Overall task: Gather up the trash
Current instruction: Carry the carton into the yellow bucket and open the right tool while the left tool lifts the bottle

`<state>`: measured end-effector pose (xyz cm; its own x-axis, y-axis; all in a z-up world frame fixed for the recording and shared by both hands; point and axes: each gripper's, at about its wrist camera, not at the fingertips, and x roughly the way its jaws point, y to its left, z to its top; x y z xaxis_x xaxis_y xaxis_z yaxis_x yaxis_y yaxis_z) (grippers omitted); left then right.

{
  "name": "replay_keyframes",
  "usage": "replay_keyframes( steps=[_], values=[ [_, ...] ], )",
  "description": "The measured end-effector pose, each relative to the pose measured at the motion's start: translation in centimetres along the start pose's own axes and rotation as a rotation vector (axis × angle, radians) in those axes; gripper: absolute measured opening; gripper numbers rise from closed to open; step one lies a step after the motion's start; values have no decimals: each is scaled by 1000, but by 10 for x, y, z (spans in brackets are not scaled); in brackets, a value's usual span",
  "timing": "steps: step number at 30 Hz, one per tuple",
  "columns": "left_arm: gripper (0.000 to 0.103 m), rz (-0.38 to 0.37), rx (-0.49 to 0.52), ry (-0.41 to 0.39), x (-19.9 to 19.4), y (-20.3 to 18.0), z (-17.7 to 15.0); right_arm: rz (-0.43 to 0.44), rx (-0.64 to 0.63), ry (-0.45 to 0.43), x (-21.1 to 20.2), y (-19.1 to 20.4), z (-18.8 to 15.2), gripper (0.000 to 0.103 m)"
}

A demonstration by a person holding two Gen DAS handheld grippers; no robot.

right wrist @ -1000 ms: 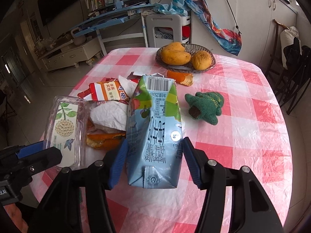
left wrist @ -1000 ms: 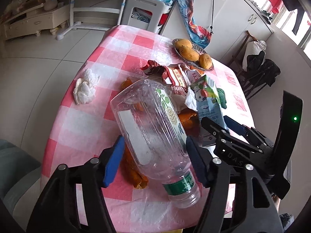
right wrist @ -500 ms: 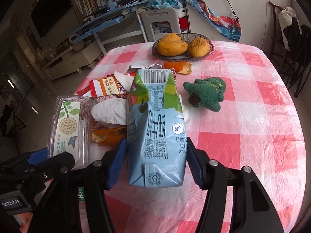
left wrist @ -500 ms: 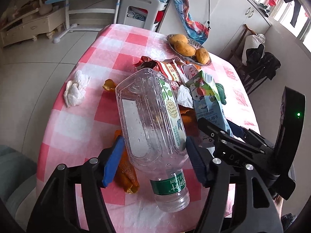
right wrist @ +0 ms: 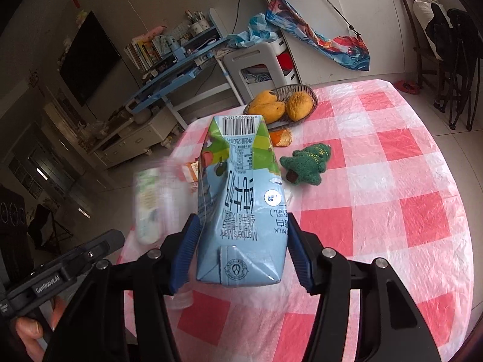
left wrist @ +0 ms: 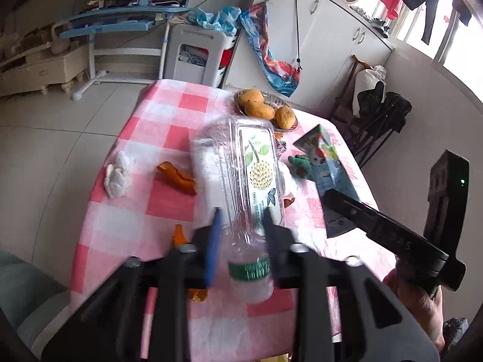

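Left claw point(left wrist: 241, 226) grips the clear plastic bottle point(left wrist: 238, 169) near its neck; right claw point(right wrist: 238, 241) pinches the milk carton point(right wrist: 238, 202). Carry both level, squeezing gently, away from the counter point(right wrist: 392, 181).

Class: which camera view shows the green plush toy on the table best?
The right wrist view: the green plush toy lies whole and sharp on the checked tablecloth, beside the milk carton. The left wrist view shows it small, partly hidden behind the carton.

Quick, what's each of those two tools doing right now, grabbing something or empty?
Left tool: closed on the clear plastic bottle, lifted off the table.
Right tool: closed on the blue milk carton, also lifted.
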<state>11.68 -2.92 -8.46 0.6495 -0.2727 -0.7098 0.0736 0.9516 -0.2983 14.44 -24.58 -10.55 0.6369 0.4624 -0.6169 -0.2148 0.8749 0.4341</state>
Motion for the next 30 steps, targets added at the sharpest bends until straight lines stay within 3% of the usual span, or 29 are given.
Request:
replay_keyframes(
  steps=[3, 6, 7, 8, 9, 10, 11, 14, 18, 21, 23, 24, 25, 30],
  values=[
    [14, -13, -2, -41, -13, 5, -1, -2, -4, 9, -9, 2, -12, 56],
    [14, -19, -31, 38, 6, 12, -1, 5, 31, 10, -16, -2, -18, 56],
    [20, -33, -69, 66, 13, 17, -2, 4, 30, 6, -20, -2, -20, 56],
    [34, -39, -103, 90, 18, 20, -2, 0, 23, 1, -23, -1, -22, 56],
    [43, -32, -110, 86, 19, 19, -3, -1, 19, -1, -26, -1, -24, 56],
    [59, -23, -96, 63, 15, 15, -2, 1, 19, 0, -29, -2, -27, 56],
    [71, -22, -57, 25, 10, 6, -1, 3, 22, 3, -31, -4, -30, 56],
    [87, 51, 85, -9, 15, -20, 4, 3, 38, 16, -34, -12, -37, 56],
    [87, 154, 169, 44, 50, -39, 10, -9, 61, 23, -31, -21, -38, 56],
    [87, 272, 286, 30, 63, -67, 8, -22, 75, 29, -31, -26, -40, 56],
    [84, 330, 311, 23, 71, -74, 8, -26, 68, 32, -33, -25, -44, 56],
    [78, 337, 297, 36, 75, -72, 9, -21, 68, 36, -34, -25, -47, 56],
    [56, 319, 284, 54, 78, -68, 10, -16, 69, 40, -36, -24, -52, 56],
    [53, 209, 200, 41, 65, -48, 16, 37, 67, 57, -51, -10, -79, 56]
  ],
)
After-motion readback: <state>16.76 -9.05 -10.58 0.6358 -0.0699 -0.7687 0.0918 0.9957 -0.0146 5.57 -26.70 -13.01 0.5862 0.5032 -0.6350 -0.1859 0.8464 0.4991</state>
